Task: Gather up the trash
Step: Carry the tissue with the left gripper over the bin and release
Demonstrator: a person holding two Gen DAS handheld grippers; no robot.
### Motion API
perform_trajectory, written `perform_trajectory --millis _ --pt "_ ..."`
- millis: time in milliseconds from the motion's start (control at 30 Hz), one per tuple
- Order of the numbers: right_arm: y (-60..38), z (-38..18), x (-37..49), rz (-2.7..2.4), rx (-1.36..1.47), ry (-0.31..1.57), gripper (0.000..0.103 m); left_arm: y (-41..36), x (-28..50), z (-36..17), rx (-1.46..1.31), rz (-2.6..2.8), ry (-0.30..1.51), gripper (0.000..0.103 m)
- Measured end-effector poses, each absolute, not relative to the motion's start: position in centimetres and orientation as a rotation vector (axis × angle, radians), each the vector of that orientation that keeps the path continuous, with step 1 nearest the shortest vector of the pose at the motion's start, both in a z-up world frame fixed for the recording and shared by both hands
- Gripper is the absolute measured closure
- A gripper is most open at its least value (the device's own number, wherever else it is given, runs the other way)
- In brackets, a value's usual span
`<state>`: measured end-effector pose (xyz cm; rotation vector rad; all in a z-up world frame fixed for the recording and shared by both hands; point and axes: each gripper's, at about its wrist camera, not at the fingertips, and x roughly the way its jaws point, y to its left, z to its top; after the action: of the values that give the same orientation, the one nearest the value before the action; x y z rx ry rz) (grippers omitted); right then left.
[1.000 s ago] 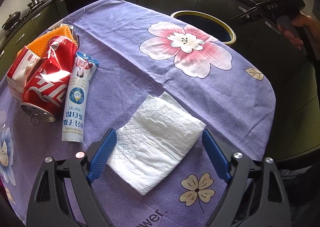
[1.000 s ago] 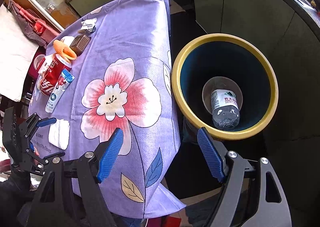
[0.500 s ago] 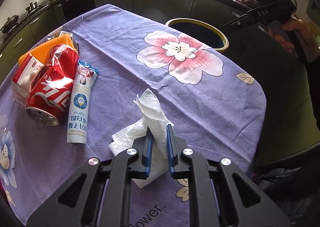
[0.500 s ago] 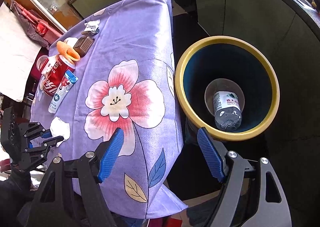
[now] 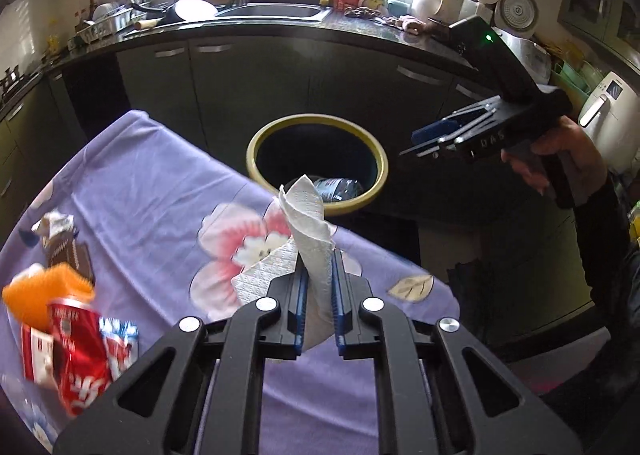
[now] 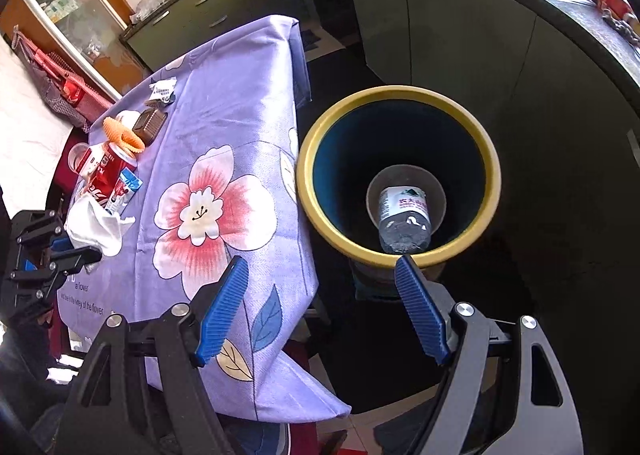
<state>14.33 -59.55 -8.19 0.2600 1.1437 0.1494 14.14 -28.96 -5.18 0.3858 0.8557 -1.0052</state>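
My left gripper (image 5: 318,267) is shut on a white paper napkin (image 5: 308,227) and holds it lifted above the purple flowered tablecloth (image 5: 160,199). The napkin also shows in the right wrist view (image 6: 96,227), held by the left gripper (image 6: 76,251). The yellow-rimmed bin (image 5: 318,163) stands beyond the table edge; in the right wrist view the bin (image 6: 400,255) holds a plastic bottle (image 6: 404,215). My right gripper (image 6: 320,299) is open and empty above the gap between table and bin; it also shows in the left wrist view (image 5: 432,135).
A crushed red can (image 5: 80,351), a blue-white sachet (image 5: 120,339), an orange piece (image 5: 44,291), a brown wrapper (image 5: 70,251) and a carton lie at the table's left. Dark kitchen cabinets (image 5: 280,75) and a cluttered counter curve behind the bin.
My left gripper closed on the flat napkin, then lifted it off the cloth and tilted up toward the bin. My right gripper stayed open near the bin.
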Motion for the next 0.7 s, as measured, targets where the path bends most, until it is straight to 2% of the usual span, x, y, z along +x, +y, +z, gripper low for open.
perform_trajectory --millis 167,400,433,467,533,633,700 --pt "-62.9 -8.4 12.3 0.103 0.3 1.123 0.027 -37.0 18.0 -5.7 0.4 -1.07 0.889 0.092" --pt "-66.4 -10.0 10.5 0.053 0.354 1.135 0.028 -45.7 23.3 -9.7 0.448 -1.043 0.954 0.09" --pt "-66.8 -10.3 10.4 0.047 0.362 1.138 0.028 -46.6 23.8 -10.3 0.451 -1.035 0.961 0.082" --pt "-67.1 -10.5 10.4 0.041 0.37 1.141 0.028 -47.4 24.3 -10.9 0.455 -1.025 0.968 0.064" --pt "-67.6 -10.9 10.5 0.032 0.376 1.148 0.028 -48.5 25.0 -11.6 0.472 -1.003 0.971 0.04" --pt "-67.7 -11.1 10.7 0.034 0.378 1.15 0.028 -48.3 25.0 -11.6 0.444 -0.999 0.976 0.038" --pt "-67.3 -11.0 10.9 0.045 0.369 1.149 0.028 -47.2 24.6 -10.7 0.392 -1.012 0.977 0.033"
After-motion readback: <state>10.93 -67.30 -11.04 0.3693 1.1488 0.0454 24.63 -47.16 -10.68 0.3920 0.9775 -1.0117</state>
